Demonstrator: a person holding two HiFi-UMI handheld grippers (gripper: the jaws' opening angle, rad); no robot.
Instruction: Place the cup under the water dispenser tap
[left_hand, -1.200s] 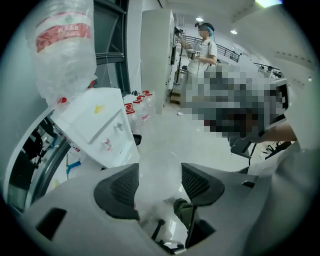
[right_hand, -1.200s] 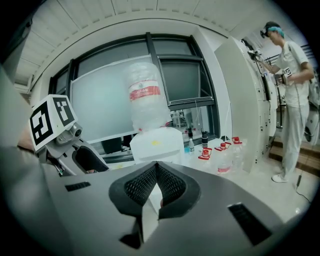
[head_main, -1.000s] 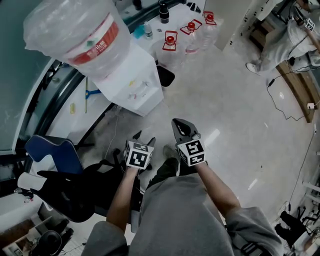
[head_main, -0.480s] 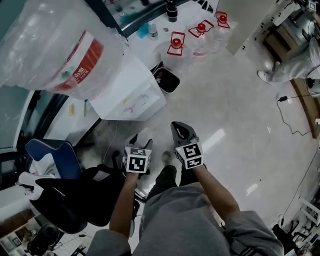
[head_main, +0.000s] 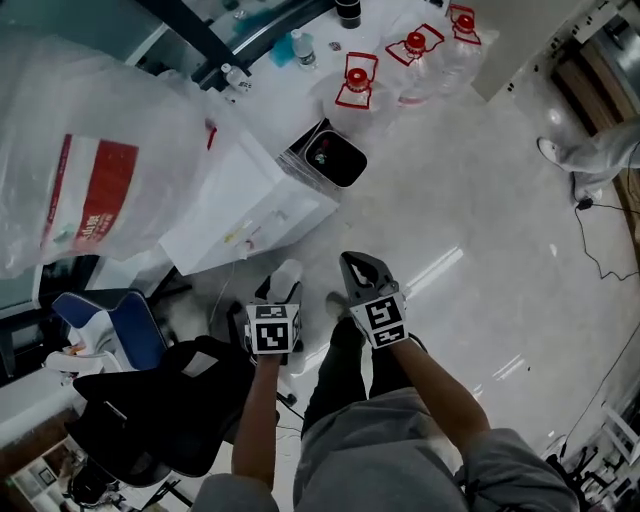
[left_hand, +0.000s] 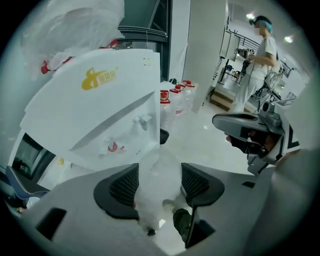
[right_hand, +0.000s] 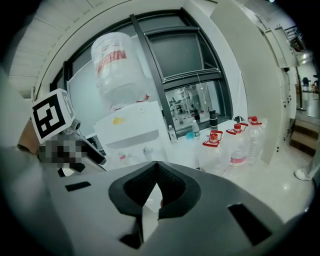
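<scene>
Left tongs (head_main: 281, 291) clasp the clear cup (left_hand: 158, 176), seemingly bound for the dispenser tap (left_hand: 143, 121); right tongs (right_hand: 156, 169) are closed, empty.

Head view steeply down; both gripper views toward shared water dispenser (head_main: 250, 205) (left_hand: 100, 110) (right_hand: 132, 131)

Cup (left_hand: 156, 172): clear, thin-walled plastic, clamped by its sides between the two pads of the left tool (left_hand: 159, 182) and held in the air above the floor. Water dispenser (left_hand: 100, 100): white cabinet with a yellow logo and a plastic-wrapped bottle (head_main: 90, 170) on top. Its recessed front carries a red-marked tap (left_hand: 113, 146) and a pale tap (left_hand: 142, 120). The cup is apart from both taps.
</scene>
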